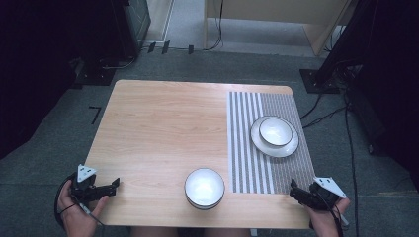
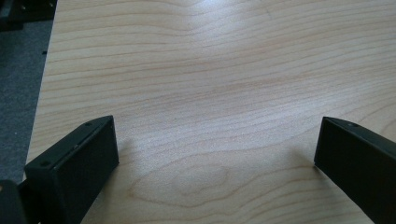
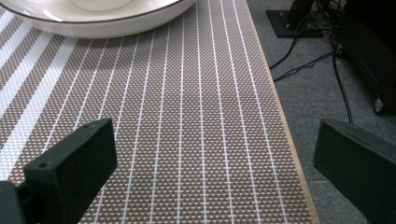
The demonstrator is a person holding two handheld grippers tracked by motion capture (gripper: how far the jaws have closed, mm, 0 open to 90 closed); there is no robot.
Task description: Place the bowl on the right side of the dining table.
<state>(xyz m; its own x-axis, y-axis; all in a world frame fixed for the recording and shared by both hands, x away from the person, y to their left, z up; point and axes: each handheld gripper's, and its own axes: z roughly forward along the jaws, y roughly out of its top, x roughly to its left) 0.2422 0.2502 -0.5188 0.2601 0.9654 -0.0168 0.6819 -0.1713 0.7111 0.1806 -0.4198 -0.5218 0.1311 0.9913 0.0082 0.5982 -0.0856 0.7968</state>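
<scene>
A white bowl [image 1: 204, 187] with a dark rim sits on the wooden table [image 1: 163, 128] near its front edge. A second white bowl [image 1: 275, 131] rests in a white plate [image 1: 288, 147] on the striped brown placemat [image 1: 247, 148] at the right. My left gripper [image 1: 117, 184] is at the table's front left corner, open over bare wood [image 2: 210, 102]. My right gripper [image 1: 292, 189] is at the front right corner, open over the placemat [image 3: 187, 121], with the plate's rim [image 3: 102, 25] ahead of it. Nothing lies between either pair of jaws.
Grey carpet surrounds the table. Black stand bases and cables [image 1: 321, 79] lie on the floor at the back right, also seen beside the table edge [image 3: 303, 51]. Dark equipment [image 1: 118, 29] stands at the back left.
</scene>
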